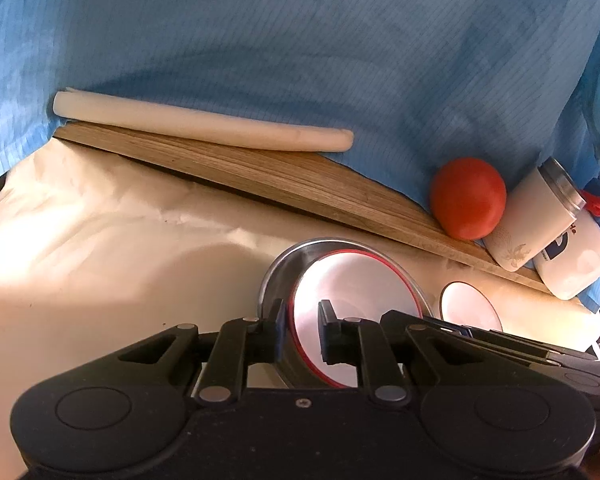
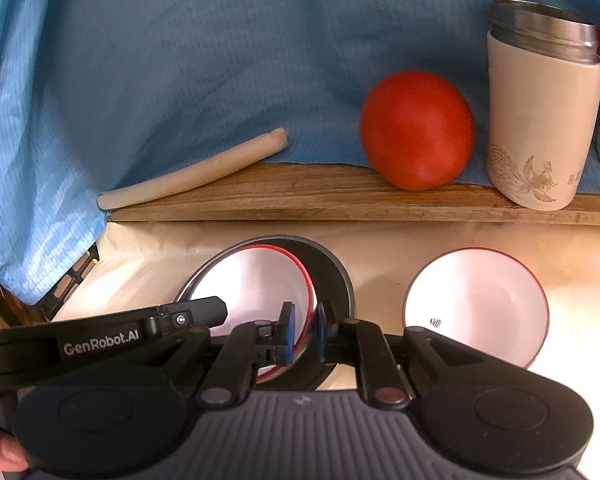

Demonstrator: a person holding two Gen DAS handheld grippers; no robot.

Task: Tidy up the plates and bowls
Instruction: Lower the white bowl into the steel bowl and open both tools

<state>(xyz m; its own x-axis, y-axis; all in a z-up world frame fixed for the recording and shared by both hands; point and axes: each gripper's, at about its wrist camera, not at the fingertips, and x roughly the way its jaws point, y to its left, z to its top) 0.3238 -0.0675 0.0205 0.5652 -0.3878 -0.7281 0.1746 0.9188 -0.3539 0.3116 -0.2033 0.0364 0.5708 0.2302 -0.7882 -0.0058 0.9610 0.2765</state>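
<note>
A white bowl with a red rim [image 1: 356,300] sits tilted inside a metal bowl [image 1: 278,276] on the cream-covered table. My left gripper [image 1: 302,330] is shut on the near rim of the red-rimmed bowl. In the right wrist view the same white bowl [image 2: 256,284] lies in the metal bowl [image 2: 334,276], and my right gripper [image 2: 305,332] is shut across both rims on the right side. A second white bowl with a red rim [image 2: 480,300] stands alone to the right; it also shows in the left wrist view [image 1: 468,306].
A wooden board [image 2: 340,196] runs along the back with a red tomato [image 2: 416,130], a white cup with a steel rim [image 2: 540,120] and a white roll [image 2: 196,172] on it. Blue cloth [image 2: 180,60] hangs behind. The left gripper's arm [image 2: 100,340] crosses the lower left.
</note>
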